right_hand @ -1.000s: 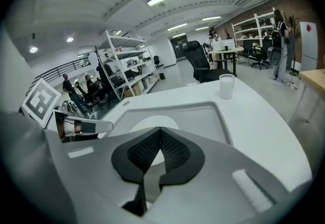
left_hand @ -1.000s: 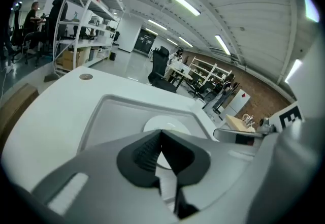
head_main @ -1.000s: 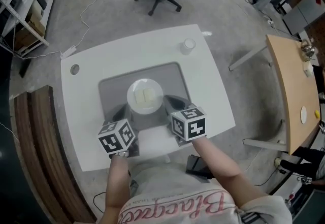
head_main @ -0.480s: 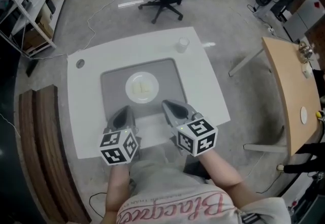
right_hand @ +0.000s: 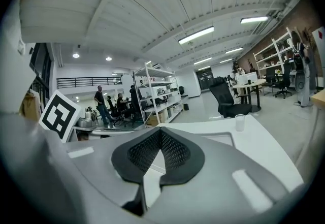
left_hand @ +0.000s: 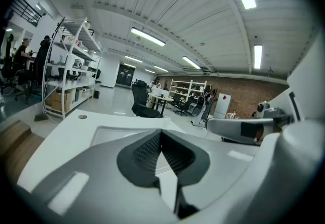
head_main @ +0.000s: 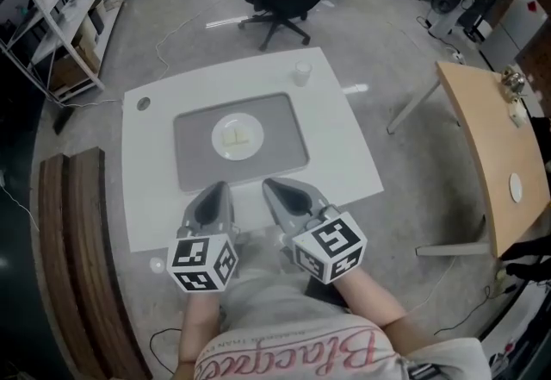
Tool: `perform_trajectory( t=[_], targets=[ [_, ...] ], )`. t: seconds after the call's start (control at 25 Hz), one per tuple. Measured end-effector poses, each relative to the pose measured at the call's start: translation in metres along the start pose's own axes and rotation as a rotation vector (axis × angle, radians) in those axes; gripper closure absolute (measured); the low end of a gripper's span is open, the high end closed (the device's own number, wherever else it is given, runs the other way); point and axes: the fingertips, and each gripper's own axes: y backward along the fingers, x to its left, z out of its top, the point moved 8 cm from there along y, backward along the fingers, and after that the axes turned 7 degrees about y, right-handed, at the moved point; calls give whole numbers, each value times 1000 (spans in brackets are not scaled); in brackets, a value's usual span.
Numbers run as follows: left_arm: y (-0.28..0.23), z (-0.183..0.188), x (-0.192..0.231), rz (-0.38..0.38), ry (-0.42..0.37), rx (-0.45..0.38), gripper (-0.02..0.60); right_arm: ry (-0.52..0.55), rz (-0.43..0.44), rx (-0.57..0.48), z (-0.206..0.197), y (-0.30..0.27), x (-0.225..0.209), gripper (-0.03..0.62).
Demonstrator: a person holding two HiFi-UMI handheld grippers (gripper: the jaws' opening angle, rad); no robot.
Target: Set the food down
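**Food set on its plate; both claws shut and empty.**
The food (head_main: 237, 135) lies on the plate (head_main: 216, 137), mid-table (head_main: 146, 197), well apart from the left claw (head_main: 217, 190) and right claw (head_main: 272, 189) at the near edge. A careless forward sweep could nudge the plate or tip the far cup (head_main: 301, 72). The pink script on the shirt (head_main: 293, 354) is not legible.

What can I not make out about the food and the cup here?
- Head view: the food on the plate is too small to name.
- Gripper views: the plate is hidden behind the shut left tongs and right tongs.
- The cup is too small in every view to show contents.
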Motion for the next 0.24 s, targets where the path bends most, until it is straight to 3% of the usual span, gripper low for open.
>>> perform_trajectory(
  t=[0.24],
  targets=[
    [25, -5, -18, -16, -60, -50, 583, 23, 8, -58, -5, 25, 24, 592]
  ],
)
